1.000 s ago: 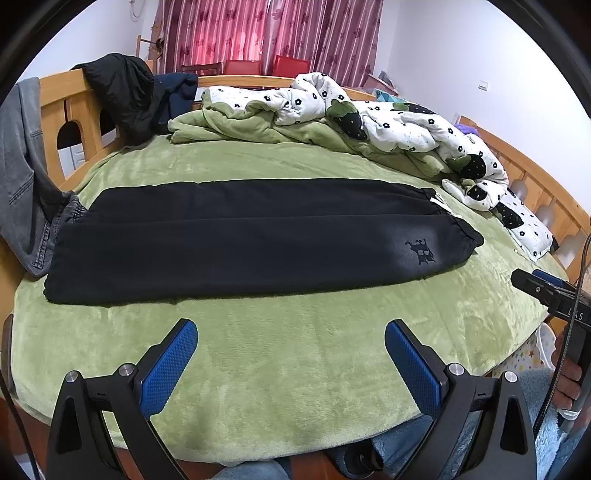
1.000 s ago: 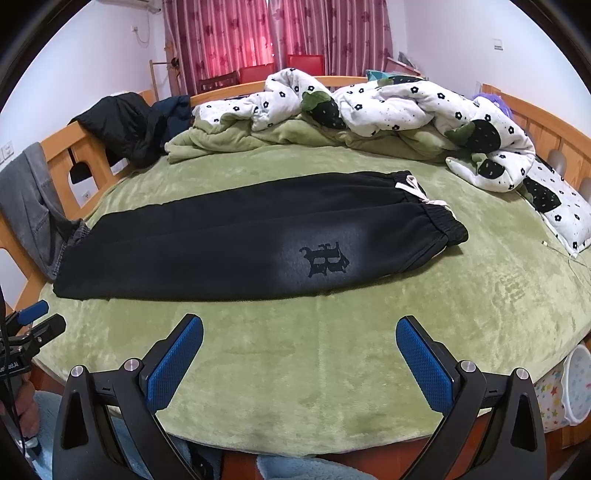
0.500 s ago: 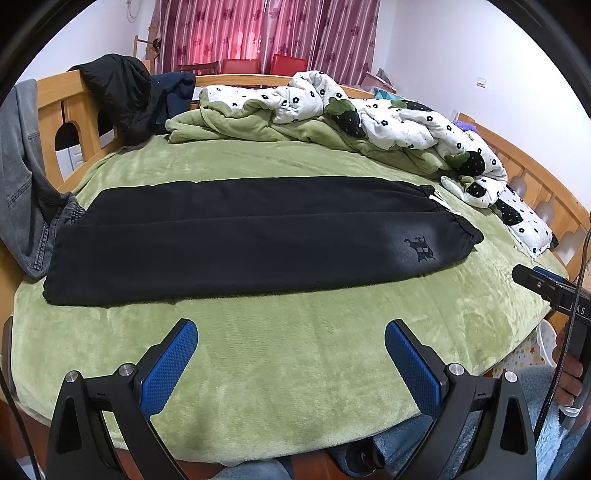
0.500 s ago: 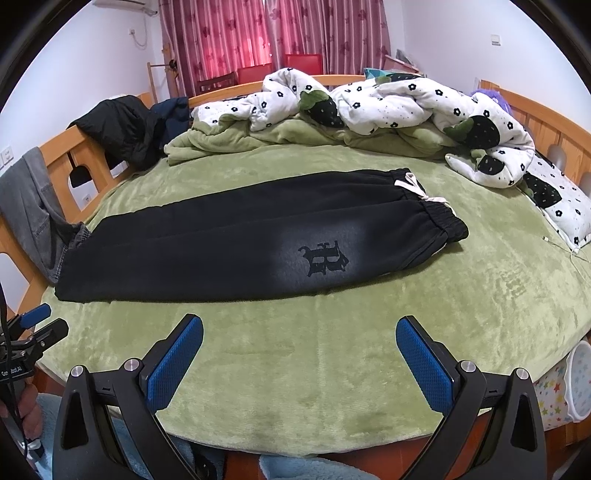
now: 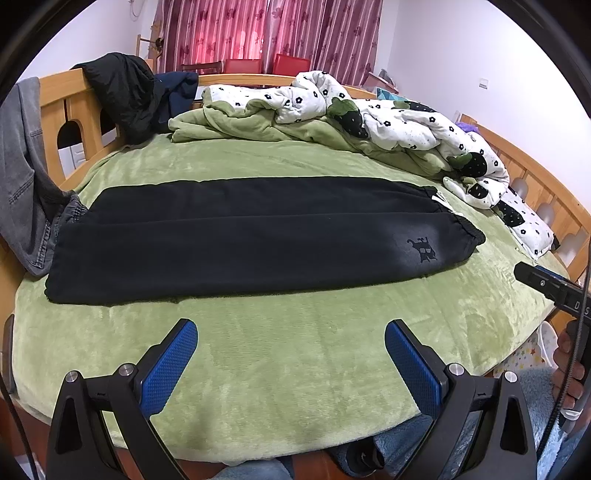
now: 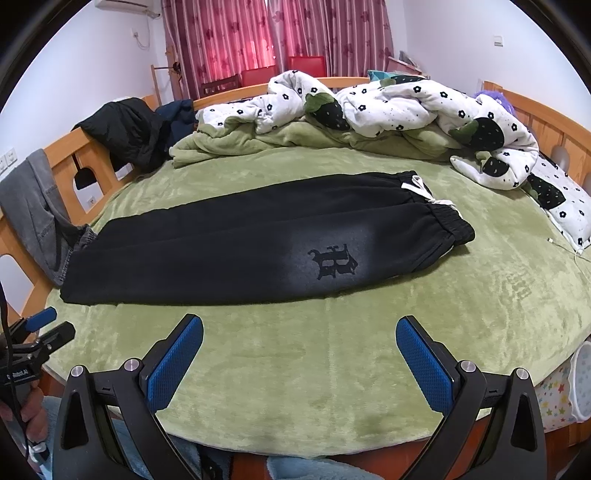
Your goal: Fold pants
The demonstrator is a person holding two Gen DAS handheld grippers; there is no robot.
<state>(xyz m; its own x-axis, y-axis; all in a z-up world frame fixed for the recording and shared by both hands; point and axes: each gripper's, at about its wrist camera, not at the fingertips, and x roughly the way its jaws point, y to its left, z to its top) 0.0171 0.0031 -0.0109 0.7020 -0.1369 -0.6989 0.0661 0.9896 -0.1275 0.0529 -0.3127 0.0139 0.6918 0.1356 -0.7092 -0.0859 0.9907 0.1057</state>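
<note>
While both tongs [image 5: 291, 343] [image 6: 299, 339] stay wide open and empty, the pants [image 5: 240, 236] lie unmoved — cameras barely shifted.

Red curtains [image 5: 266, 33], wooden bed frame [image 5: 70, 107]

The bed [image 5: 280, 354] has a wooden frame [image 5: 70, 107] and a soft green blanket on top. Black pants [image 5: 236, 236] lie flat and long across it, one leg on the other. A white quilt [image 5: 406, 125] with black flowers is bunched up at the far side. Grey jeans [image 5: 26, 184] hang over the frame, and their end rests on the bed.
</note>
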